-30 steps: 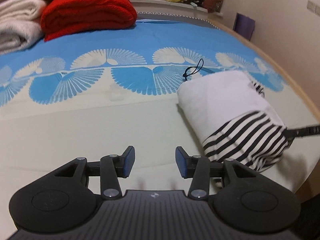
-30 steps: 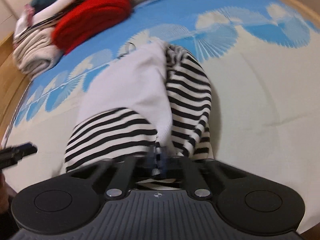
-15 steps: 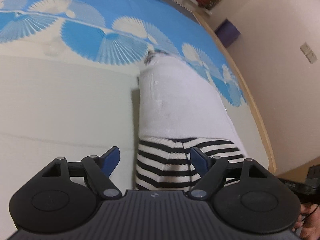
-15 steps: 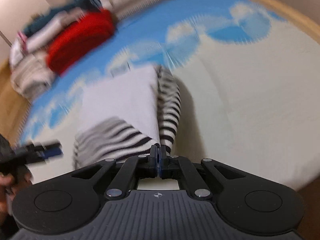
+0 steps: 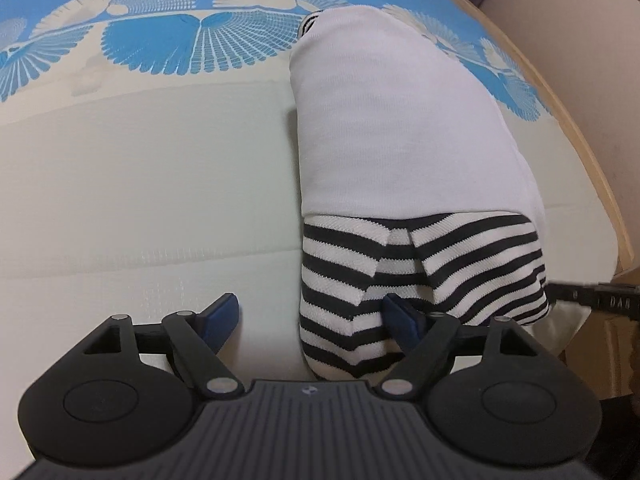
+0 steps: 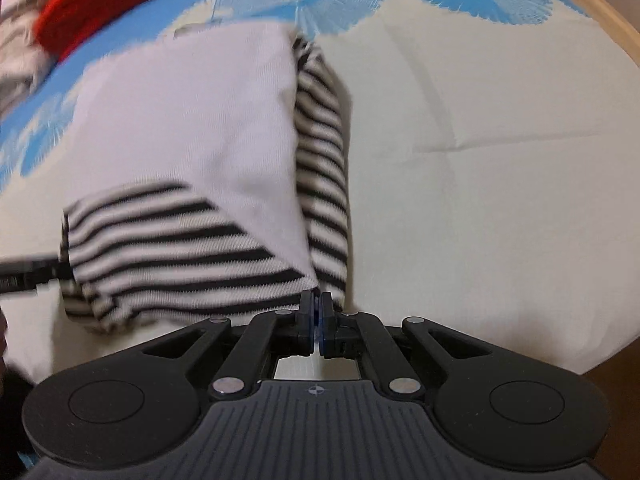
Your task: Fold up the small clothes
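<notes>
Left wrist view: my left gripper (image 5: 310, 312) is spread wide, straddling the near striped corner of the garment (image 5: 400, 140), which lies partly folded on the bedspread (image 5: 140, 184) near the bed's edge. One pad (image 5: 394, 310) is tucked into the striped fold; nothing pinched yet.

Right wrist view (blurred): my right gripper (image 6: 316, 312) is clenched on the striped hem of the garment (image 6: 192, 120).

Risk: closing the left now may catch only the top layer, so the fold would skew; an uneven pull could drag the bundle off the edge.

A cream-and-blue bed (image 5: 160, 184) carries a folded striped garment (image 5: 400, 140) and a red blanket (image 6: 100, 8).
</notes>
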`<state>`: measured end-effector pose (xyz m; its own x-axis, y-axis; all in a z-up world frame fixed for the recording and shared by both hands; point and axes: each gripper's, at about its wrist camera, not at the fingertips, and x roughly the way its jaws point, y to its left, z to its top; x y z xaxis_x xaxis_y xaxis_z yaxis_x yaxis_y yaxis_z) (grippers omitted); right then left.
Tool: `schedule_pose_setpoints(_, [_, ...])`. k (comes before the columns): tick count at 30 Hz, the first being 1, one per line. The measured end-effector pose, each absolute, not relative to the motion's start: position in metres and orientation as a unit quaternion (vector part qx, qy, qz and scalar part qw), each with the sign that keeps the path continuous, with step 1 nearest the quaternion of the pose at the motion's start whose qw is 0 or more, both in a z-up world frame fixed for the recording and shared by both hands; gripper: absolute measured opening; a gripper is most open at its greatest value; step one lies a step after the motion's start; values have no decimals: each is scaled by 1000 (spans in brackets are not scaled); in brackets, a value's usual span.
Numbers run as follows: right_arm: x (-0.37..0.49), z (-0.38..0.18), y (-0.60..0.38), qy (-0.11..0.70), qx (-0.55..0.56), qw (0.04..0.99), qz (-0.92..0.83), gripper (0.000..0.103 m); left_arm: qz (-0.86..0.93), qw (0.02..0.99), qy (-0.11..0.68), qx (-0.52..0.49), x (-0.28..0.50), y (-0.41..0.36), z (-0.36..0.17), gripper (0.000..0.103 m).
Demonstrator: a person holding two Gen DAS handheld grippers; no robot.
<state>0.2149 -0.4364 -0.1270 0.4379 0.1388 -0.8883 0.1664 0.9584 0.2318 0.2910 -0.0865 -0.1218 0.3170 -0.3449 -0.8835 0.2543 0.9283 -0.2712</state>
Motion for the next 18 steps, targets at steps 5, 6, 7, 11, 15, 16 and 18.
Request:
schedule_pose_setpoints(5, [202,-92,-459,401,235,885,-18,54,-208,807,534,-146,316,-59,-91,87])
schedule_pose_setpoints(6, [201,-89,-460,384,248,889,-20,64,-206,812,523,-158,323,-56,-88,87])
schedule_pose_setpoints(7, [203,-89,-458,378,250,891,-18,63,-202,814,517,-171,330,-53,-88,87])
schedule_pose_setpoints(11, [227,-108,-438,437,212,874,-18,64,-191,794,522,-244,366,-48,-111,87])
schedule_pose_setpoints(15, [247,-134,-421,505,179,844,-37,64,-189,778,534,-271,385,-51,-142,90])
schedule_pose_setpoints(16, [251,-137,-419,514,178,838,-45,63,-193,776,535,-272,387,-53,-148,91])
schedule_pose_setpoints(18, [256,-139,-416,522,181,832,-54,62,-200,775,532,-275,392,-59,-156,91])
